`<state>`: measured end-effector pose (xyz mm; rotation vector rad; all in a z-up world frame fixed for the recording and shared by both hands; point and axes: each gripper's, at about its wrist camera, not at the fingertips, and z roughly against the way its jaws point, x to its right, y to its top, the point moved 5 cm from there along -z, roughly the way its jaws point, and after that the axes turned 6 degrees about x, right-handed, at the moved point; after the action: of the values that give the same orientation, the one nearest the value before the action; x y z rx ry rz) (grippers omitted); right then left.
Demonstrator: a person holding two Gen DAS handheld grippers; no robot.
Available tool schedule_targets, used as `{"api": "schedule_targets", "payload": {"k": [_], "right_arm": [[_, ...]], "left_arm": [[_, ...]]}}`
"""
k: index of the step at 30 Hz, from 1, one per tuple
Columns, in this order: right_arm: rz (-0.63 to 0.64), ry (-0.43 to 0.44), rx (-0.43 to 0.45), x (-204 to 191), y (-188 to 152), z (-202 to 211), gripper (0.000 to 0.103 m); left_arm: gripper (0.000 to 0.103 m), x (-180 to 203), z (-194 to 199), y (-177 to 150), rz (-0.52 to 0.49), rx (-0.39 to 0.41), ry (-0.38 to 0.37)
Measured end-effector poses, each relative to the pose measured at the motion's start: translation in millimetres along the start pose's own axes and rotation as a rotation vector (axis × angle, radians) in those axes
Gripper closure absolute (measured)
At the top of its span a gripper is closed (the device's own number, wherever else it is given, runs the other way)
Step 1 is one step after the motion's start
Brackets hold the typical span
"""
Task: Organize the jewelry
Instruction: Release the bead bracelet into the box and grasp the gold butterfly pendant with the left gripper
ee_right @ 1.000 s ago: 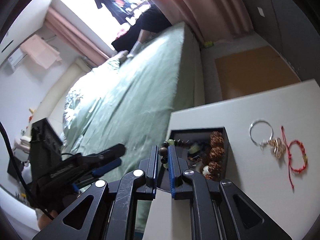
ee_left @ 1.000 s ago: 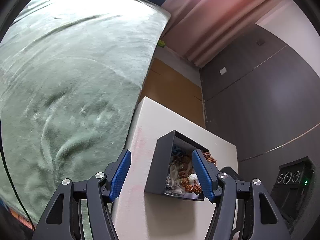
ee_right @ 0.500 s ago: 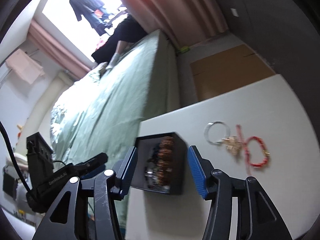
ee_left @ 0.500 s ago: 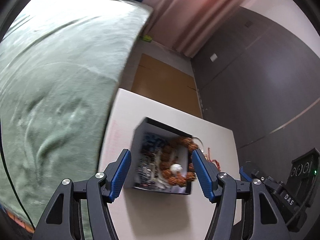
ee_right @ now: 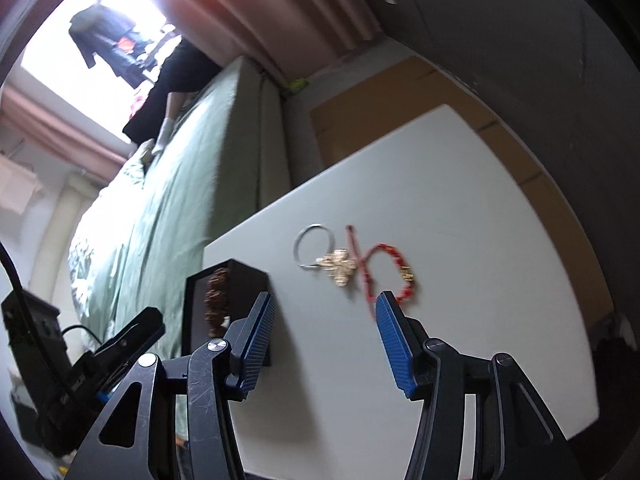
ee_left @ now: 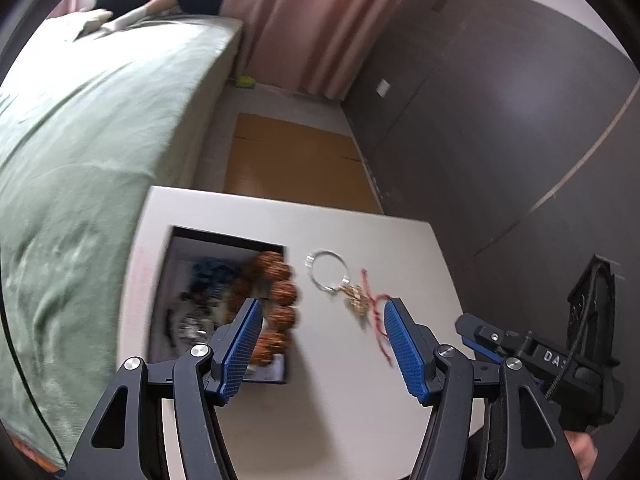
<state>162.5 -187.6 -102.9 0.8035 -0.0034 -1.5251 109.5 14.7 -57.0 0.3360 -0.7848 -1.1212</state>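
While both claws gape empty, the right gripper (ee_right: 324, 338) should pinch the red bracelet (ee_right: 390, 270) low (cord's thin).

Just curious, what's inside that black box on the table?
The black box holds brown beads and blurred blue jewelry; the left gripper's finger hides its near corner.

White bench (ee_left: 360, 400) beside bed with green blanket (ee_left: 80, 152). Pink curtain (ee_left: 304, 20) at back, dark wall (ee_left: 500, 120) right. Brown cardboard sheet (ee_left: 292, 160) on floor. Person in black (ee_right: 176, 80) at bed's far end.
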Motion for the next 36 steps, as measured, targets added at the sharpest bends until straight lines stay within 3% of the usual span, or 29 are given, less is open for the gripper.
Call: {"api": "schedule_targets", "payload": {"k": [8, 17, 23, 27, 33, 36], "right_arm": [[-0.067, -0.045, -0.029, 37.7, 7.3, 2.5, 0.05], [-0.136, -0.035, -0.024, 67.5, 18.9, 6.7, 0.05], [-0.197, -0.015, -0.013, 83.7, 26.4, 11.1, 0.05], [-0.212, -0.011, -0.007, 91.8, 29.7, 14.9, 0.05], [-0.23, -0.016, 0.002, 102.0, 32.3, 19.9, 0.05], [-0.236, -0.018, 0.002, 104.7, 32.8, 19.5, 0.05]], "left_arm": [[0.049, 47.3, -39.1, -16.2, -0.1, -0.078, 0.004], [0.06, 67.5, -90.3, -14.9, -0.124, -0.182, 0.094], [0.06, 73.0, -122.8, -22.9, -0.155, -0.233, 0.172], [0.06, 71.9, -138.4, -28.4, -0.209, -0.248, 0.265], [0.06, 61.4, -157.8, -30.3, -0.189, -0.275, 0.311], [0.072, 55.1, -164.7, -29.1, -0.15, -0.27, 0.306]]}}
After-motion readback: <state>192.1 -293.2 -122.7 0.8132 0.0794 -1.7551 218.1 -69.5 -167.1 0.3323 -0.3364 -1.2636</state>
